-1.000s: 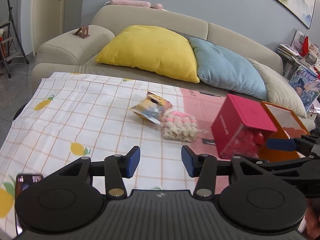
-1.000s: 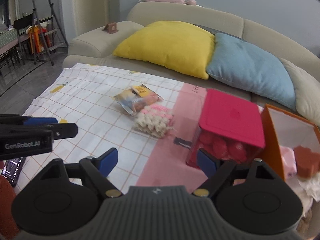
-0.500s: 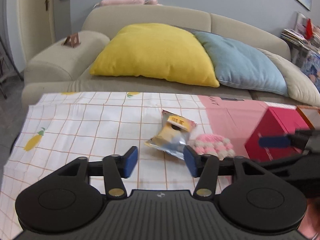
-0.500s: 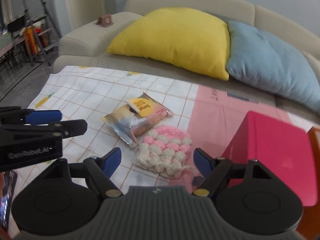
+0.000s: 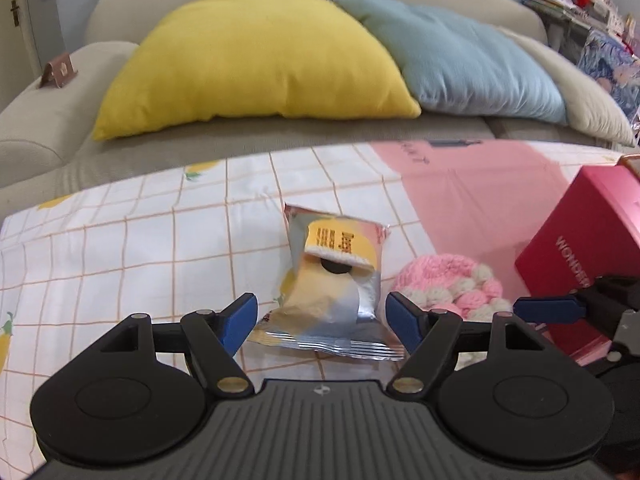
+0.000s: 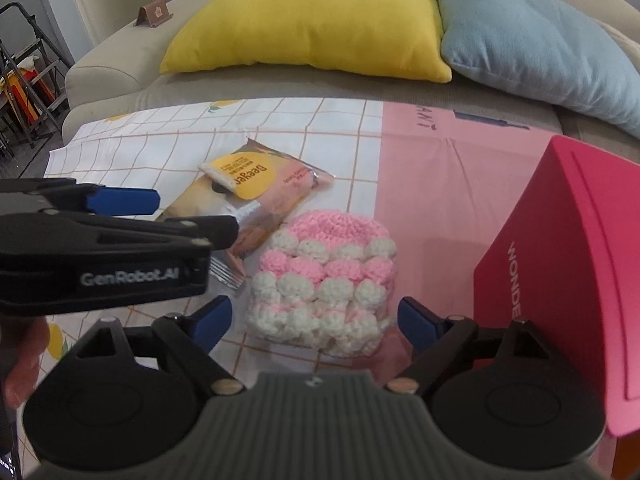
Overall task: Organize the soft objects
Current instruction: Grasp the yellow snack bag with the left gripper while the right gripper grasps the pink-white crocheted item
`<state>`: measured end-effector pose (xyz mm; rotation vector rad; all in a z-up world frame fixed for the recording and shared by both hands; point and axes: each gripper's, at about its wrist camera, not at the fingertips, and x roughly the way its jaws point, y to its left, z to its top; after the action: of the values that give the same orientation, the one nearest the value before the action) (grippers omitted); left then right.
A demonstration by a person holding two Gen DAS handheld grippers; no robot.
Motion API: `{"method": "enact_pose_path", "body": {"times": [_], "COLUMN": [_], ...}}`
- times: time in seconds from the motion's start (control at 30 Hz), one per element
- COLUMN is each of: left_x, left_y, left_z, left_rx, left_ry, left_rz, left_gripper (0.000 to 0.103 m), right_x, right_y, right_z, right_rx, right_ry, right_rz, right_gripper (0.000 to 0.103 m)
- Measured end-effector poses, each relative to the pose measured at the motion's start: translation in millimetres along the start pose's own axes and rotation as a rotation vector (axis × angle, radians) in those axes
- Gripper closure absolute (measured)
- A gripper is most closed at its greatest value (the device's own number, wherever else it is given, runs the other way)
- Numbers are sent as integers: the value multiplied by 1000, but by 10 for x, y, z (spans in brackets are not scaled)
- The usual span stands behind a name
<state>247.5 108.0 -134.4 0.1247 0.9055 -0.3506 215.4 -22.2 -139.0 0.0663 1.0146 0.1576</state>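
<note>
A silver and yellow snack packet (image 5: 332, 292) lies on the checked cloth, between the blue fingertips of my left gripper (image 5: 322, 320). Its jaws are opening and the pads stand clear of the packet. Beside it on the right lies a pink and white crocheted piece (image 5: 452, 284). In the right wrist view that crocheted piece (image 6: 324, 280) sits between the fingertips of my right gripper (image 6: 314, 318), whose jaws are also opening, with gaps on both sides. The left gripper's fingers (image 6: 120, 202) reach over the packet (image 6: 248, 184) from the left.
A red lidded box (image 6: 560, 260) stands close on the right of the crocheted piece. Behind the table (image 5: 120, 248) runs a beige sofa (image 5: 48, 120) with a yellow cushion (image 5: 256, 60) and a blue cushion (image 5: 460, 56). A stepladder (image 6: 24, 80) stands far left.
Both grippers have come forward and down onto the two items. The left jaws have widened around the packet; the crocheted piece now sits between the right fingers.
</note>
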Motion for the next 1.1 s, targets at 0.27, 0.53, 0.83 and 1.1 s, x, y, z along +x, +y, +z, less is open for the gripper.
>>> {"method": "enact_pose_path", "body": {"times": [0.27,0.53,0.83,1.1], "left_x": [172,132,-286,-786], "left_y": [-114,-101,96,-24], "left_z": [18,-13,-255,-563], "left_rx": [11,19,-143,-216], "left_ry": [24,15,-31,-56], "left_rz": [38,48,89,90], "left_gripper": [20,38,72,73], "right_x": [135,123,-76,-507], "right_y": [24,14,66,184], "right_z": [5,-8,2,-152], "right_rx": [-11,-32,-120,-181], "right_ry": [32,39,-9,-64], "right_rz": [1,34,61,89], "right_gripper": [25,49,94,94]}}
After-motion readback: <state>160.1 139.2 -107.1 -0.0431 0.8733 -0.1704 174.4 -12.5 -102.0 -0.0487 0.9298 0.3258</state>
